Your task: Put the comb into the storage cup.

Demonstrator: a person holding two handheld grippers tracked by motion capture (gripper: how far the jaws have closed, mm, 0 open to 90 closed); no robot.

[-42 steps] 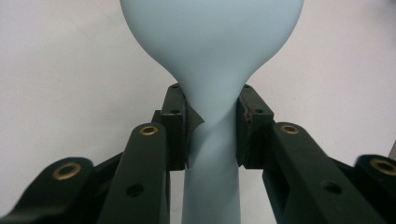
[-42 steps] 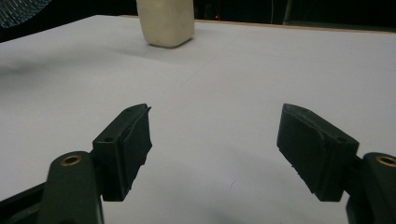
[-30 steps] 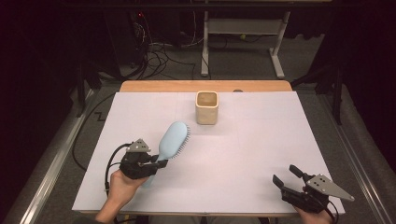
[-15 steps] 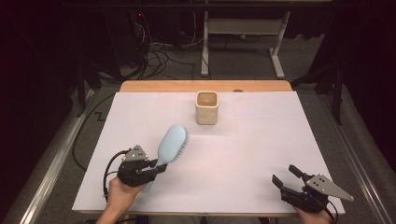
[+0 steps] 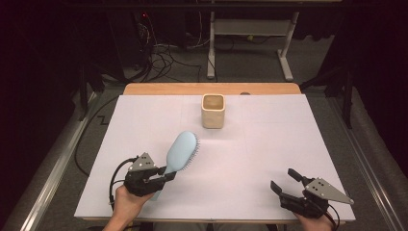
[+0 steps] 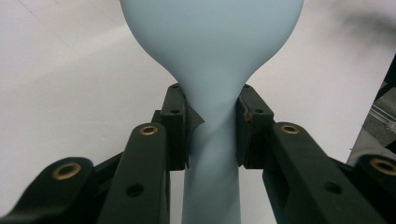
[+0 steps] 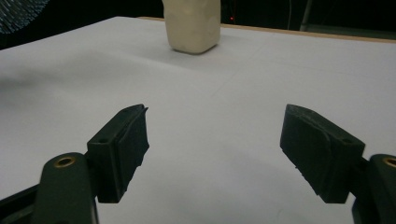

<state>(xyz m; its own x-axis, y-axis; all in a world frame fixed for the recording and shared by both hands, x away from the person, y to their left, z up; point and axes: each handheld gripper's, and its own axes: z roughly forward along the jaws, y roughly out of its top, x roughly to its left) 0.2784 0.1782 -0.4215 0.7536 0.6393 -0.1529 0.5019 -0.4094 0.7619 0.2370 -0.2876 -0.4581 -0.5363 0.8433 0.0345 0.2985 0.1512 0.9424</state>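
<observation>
A light-blue hairbrush (image 5: 182, 151) is held by its handle in my left gripper (image 5: 166, 175), near the table's front left. Its head points away toward the middle and its bristles face right. In the left gripper view both pads press the narrow neck of the brush (image 6: 212, 56), so my left gripper (image 6: 212, 126) is shut on it. A beige square cup (image 5: 213, 110) stands upright at the back centre. My right gripper (image 5: 283, 179) rests at the front right; its jaws have just been opening further and stand wide apart with nothing between them (image 7: 215, 149). The cup (image 7: 192, 25) lies straight ahead of it.
A white sheet (image 5: 269, 144) covers the table, with a wooden strip (image 5: 159, 89) bare along the far edge. Beyond the table are cables (image 5: 163, 53) on the floor and a desk frame (image 5: 250, 29). A metal rail (image 5: 48, 183) runs along the left side.
My left gripper and the brush have drifted slightly toward the near edge. The right gripper has stayed where it was.
</observation>
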